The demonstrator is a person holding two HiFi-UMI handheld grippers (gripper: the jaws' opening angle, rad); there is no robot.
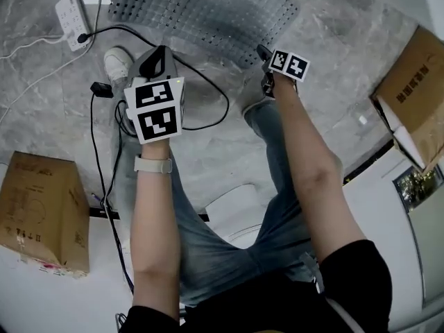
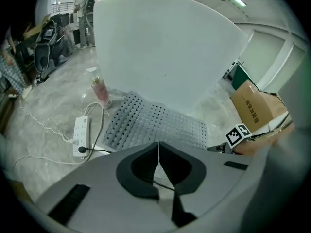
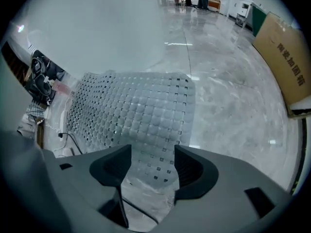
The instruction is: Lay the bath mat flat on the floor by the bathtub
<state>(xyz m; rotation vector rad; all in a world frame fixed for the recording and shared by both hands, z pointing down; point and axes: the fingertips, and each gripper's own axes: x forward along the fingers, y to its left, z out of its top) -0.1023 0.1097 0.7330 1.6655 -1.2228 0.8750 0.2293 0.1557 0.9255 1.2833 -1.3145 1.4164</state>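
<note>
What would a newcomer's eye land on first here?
The grey holed bath mat lying on the marble floor, at the top of the head view. Then the two hand-held tools with black-and-white marker cubes: the left tool shut and empty, the right tool open near the mat's edge.

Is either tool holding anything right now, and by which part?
Nothing is held. The left tool is shut and empty; the right tool is open over the near edge of the bath mat, not gripping it.
</note>
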